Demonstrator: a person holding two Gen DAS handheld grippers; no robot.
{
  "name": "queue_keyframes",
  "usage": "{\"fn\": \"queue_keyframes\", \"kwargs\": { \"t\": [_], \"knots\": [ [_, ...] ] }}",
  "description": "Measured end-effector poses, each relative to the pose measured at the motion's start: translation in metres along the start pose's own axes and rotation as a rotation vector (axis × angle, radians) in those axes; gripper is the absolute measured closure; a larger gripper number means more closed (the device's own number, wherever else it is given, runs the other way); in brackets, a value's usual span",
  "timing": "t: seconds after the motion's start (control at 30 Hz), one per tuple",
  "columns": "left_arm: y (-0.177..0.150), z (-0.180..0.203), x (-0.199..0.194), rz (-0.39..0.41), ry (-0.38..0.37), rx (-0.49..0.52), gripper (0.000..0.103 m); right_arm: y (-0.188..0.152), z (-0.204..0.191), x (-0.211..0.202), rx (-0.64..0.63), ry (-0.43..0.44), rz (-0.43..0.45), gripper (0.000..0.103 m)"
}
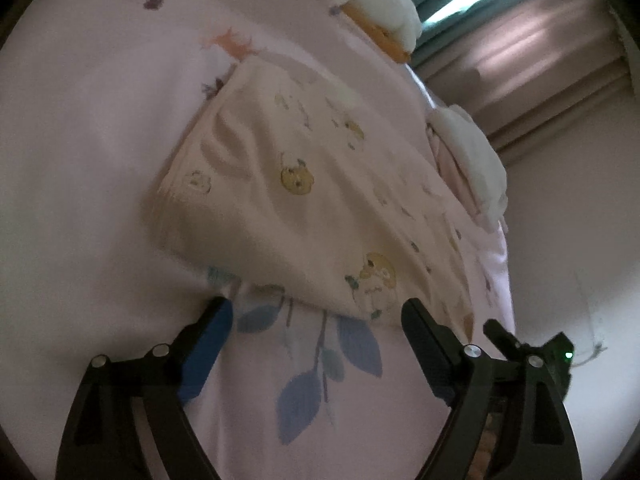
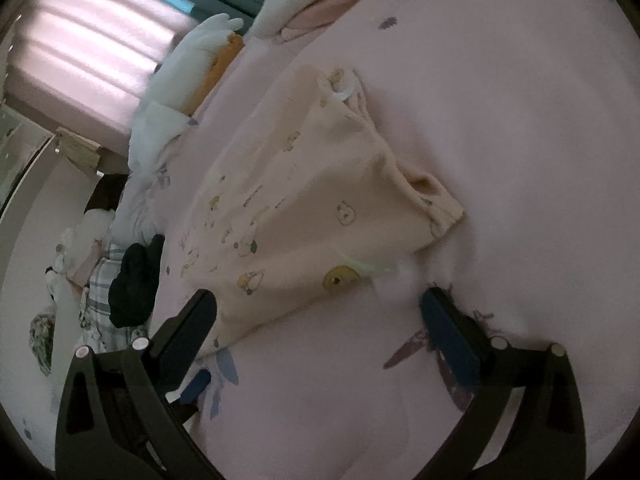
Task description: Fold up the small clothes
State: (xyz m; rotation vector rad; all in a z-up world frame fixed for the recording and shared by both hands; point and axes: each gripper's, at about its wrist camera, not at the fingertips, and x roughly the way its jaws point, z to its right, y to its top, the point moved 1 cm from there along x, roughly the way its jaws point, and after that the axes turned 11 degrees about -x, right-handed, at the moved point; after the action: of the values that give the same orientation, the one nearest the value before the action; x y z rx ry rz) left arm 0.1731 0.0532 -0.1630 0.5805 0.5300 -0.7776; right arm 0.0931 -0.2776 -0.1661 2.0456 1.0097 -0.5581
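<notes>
Cream garment (image 1: 304,200) is being shown lying folded on pink bedsheet (image 1: 80,160). Left gripper (image 1: 316,312) and right gripper (image 2: 318,300) are being held just before it, jaws spread, gripping nothing

The small garment (image 1: 304,184) (image 2: 320,208) is cream, scattered with little yellow-brown bear faces and faint outline drawings. It lies on a pale pink bedsheet (image 1: 88,128) (image 2: 500,128) printed with blue leaves, small purple flowers and an orange sprig. The left gripper (image 1: 316,312) is black with blue pads (image 1: 208,344) inside its jaws; the right gripper (image 2: 320,304) is coloured the same, black with blue pads (image 2: 452,336). Beside the bed lie white cloths (image 1: 472,152) over something orange (image 2: 224,60). A black item (image 2: 132,280), possibly a sock, rests on grey-and-white plaid fabric (image 2: 100,280). The curtains (image 1: 520,48) look pinkish with a teal strip.
</notes>
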Motion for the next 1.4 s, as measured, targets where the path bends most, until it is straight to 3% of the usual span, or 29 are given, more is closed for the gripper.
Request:
{"fn": "queue_keyframes", "kwargs": {
  "t": [0.17, 0.23, 0.4, 0.5, 0.63, 0.7, 0.8, 0.9, 1.0, 1.07, 1.2, 1.3, 1.4],
  "knots": [
    [0.002, 0.012, 0.009, 0.018, 0.032, 0.077, 0.014, 0.010, 0.001, 0.009, -0.035, 0.011, 0.017, 0.000],
    [0.012, 0.006, 0.011, 0.006, -0.012, 0.023, 0.014, 0.016, 0.004, 0.012, -0.008, 0.024, 0.020, 0.000],
    [0.047, -0.016, 0.019, -0.044, -0.156, -0.225, 0.014, 0.033, 0.006, 0.026, 0.055, 0.067, 0.029, 0.000],
    [0.063, -0.017, 0.028, -0.048, -0.168, -0.295, 0.014, 0.039, 0.003, 0.033, 0.066, 0.089, 0.041, 0.000],
    [0.076, -0.009, 0.042, -0.017, -0.148, -0.312, 0.015, 0.047, -0.008, 0.047, 0.050, 0.093, 0.036, 0.000],
    [0.082, -0.005, 0.049, 0.018, -0.105, -0.317, 0.025, 0.050, -0.012, 0.054, 0.041, 0.099, 0.031, 0.000],
    [0.088, -0.004, 0.061, 0.077, -0.027, -0.316, 0.051, 0.058, -0.016, 0.064, 0.043, 0.045, 0.055, 0.010],
    [0.085, -0.008, 0.064, 0.131, 0.015, -0.293, 0.071, 0.062, -0.018, 0.073, -0.013, -0.034, 0.086, 0.032],
    [0.082, -0.007, 0.065, 0.153, 0.046, -0.233, 0.078, 0.061, -0.019, 0.077, -0.078, -0.105, 0.109, 0.054],
    [0.084, -0.007, 0.066, 0.150, 0.056, -0.237, 0.079, 0.063, -0.012, 0.078, -0.057, -0.137, 0.111, 0.082],
    [0.086, -0.006, 0.062, 0.105, 0.080, -0.261, 0.087, 0.066, 0.012, 0.075, 0.045, -0.043, 0.097, 0.092],
    [0.085, -0.009, 0.049, 0.043, 0.033, -0.320, 0.091, 0.066, 0.013, 0.067, 0.065, -0.010, 0.061, 0.094],
    [0.072, -0.001, 0.025, 0.048, 0.041, -0.228, 0.093, 0.059, 0.015, 0.052, 0.123, 0.075, 0.050, 0.094]
  ]
}}
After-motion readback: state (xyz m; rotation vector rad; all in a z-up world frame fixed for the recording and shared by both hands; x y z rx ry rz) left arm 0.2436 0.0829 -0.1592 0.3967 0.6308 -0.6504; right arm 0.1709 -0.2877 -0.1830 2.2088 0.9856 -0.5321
